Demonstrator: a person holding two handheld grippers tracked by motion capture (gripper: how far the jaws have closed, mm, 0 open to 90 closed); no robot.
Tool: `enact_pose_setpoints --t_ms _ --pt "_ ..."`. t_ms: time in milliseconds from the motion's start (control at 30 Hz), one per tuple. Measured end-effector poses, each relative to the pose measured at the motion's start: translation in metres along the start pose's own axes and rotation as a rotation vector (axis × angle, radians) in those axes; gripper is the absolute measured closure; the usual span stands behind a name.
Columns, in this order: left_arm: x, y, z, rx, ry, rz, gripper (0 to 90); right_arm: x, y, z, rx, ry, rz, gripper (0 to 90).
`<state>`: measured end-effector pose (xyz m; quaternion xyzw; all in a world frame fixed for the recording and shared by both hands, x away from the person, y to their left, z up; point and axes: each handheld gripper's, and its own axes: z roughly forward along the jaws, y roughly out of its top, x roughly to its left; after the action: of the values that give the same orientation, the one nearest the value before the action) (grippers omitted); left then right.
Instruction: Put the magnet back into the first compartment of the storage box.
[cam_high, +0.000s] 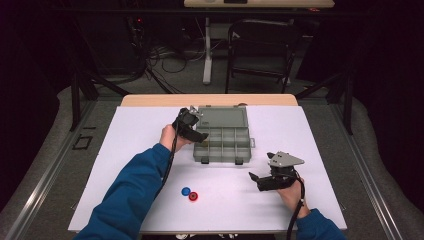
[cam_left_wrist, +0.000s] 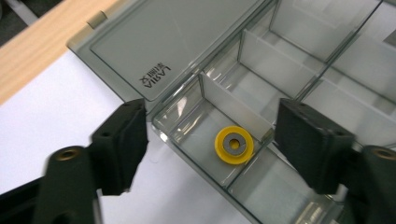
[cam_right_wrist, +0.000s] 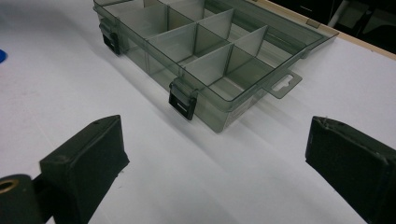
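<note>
The left gripper is hovering over the near-left corner of the open compartment box, its fingers standing wide apart with nothing pressed between them. In the left gripper view a yellow ring with a grey centre is lying flat on the floor of a corner compartment, directly below the gap between the fingers and touching neither of them. The box is clear and smoky grey, split by upright dividers; its lid is lying folded back flat on the surface, lettering showing near its edge.

The right gripper is resting low over the white surface, well apart from the box and to its right front. Its fingers are also spread wide, holding nothing, and pointing toward the box's front wall, where two black latches are hanging.

A blue disc and a red disc are sitting side by side, touching or nearly so, on the surface between the person's forearms, near the front edge.
</note>
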<state>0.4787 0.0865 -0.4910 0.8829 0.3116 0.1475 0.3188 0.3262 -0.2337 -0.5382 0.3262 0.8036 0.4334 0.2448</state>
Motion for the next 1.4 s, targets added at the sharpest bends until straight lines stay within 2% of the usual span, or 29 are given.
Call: enact_pose_setpoints --t_ms 100,300,600,967,1400 --pt "-0.003 -0.001 -0.012 -0.025 0.003 -0.004 16.2 0.0 0.0 0.0 0.002 0.0 0.001 4.0" --pt "-0.01 -0.009 -0.03 -0.044 0.019 0.014 12.7 0.0 0.0 -0.001 -0.002 0.001 0.0 3.9" --pt "-0.016 -0.03 -0.055 -0.071 0.036 0.003 7.9 0.0 0.0 -0.001 -0.007 -0.002 0.002 4.0" --pt "-0.026 -0.056 -0.072 -0.073 0.039 -0.012 2.3 0.001 0.001 -0.002 -0.009 -0.003 0.005 4.2" --pt "-0.044 -0.08 -0.082 -0.069 0.041 -0.016 0.2 0.002 0.002 -0.002 -0.008 -0.004 0.001 4.2"
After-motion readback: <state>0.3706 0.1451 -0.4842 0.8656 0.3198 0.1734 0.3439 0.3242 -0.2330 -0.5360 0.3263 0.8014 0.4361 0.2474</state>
